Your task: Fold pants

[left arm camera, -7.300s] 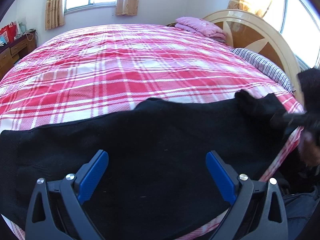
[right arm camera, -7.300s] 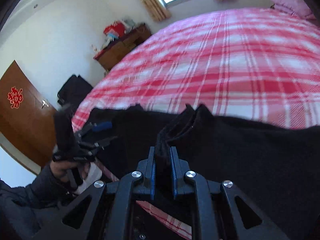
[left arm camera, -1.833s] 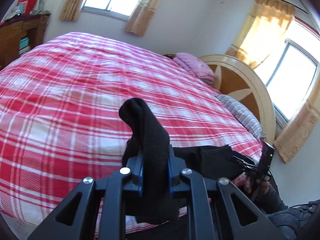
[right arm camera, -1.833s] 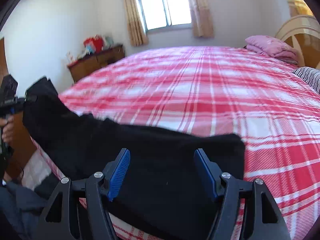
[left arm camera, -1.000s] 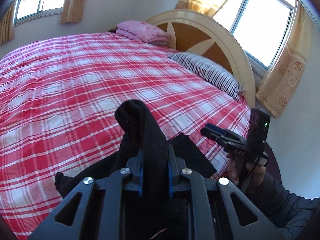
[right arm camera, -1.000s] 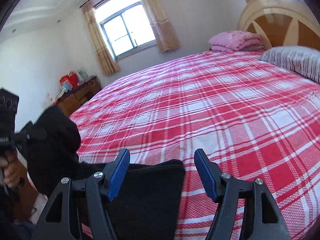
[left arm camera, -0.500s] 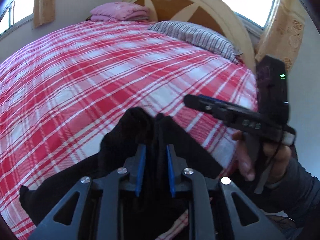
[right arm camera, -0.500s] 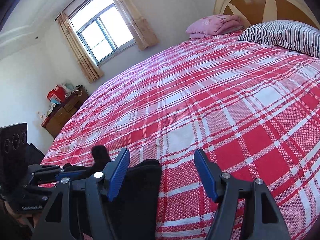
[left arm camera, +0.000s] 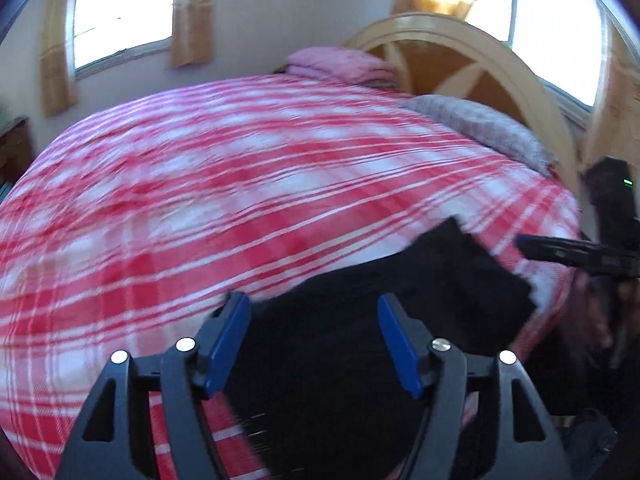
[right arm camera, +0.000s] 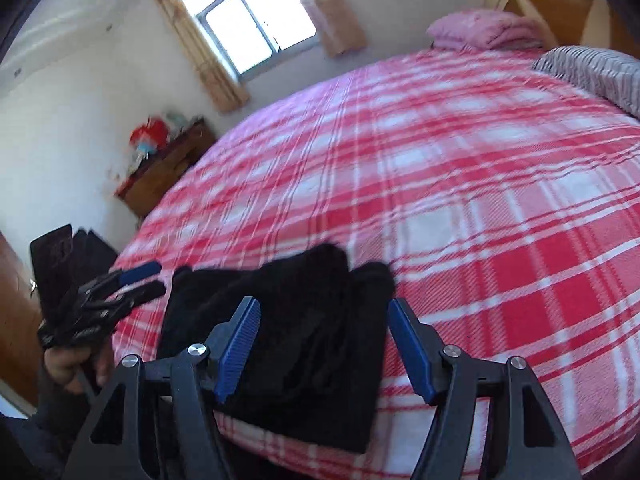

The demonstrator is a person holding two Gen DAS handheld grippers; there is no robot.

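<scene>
The black pants point(right arm camera: 288, 320) lie folded in a thick stack at the near edge of the bed with the red plaid cover point(right arm camera: 460, 184). They also show in the left wrist view point(left arm camera: 400, 300). My left gripper point(left arm camera: 314, 344) is open and empty, just above the pants. It shows at the left of the right wrist view point(right arm camera: 132, 280), beside the stack. My right gripper point(right arm camera: 322, 346) is open and empty over the near part of the stack. It shows at the right edge of the left wrist view point(left arm camera: 560, 248).
A striped pillow point(left arm camera: 476, 128) and a folded pink blanket point(left arm camera: 340, 64) lie by the arched wooden headboard point(left arm camera: 480, 60). A wooden cabinet point(right arm camera: 168, 168) with red items stands by the far wall. A wooden door point(right arm camera: 12, 320) is at the left.
My left gripper has opened and let go of the pants, which now lie folded on the bed. It has pulled back to the left. My right gripper stays open.
</scene>
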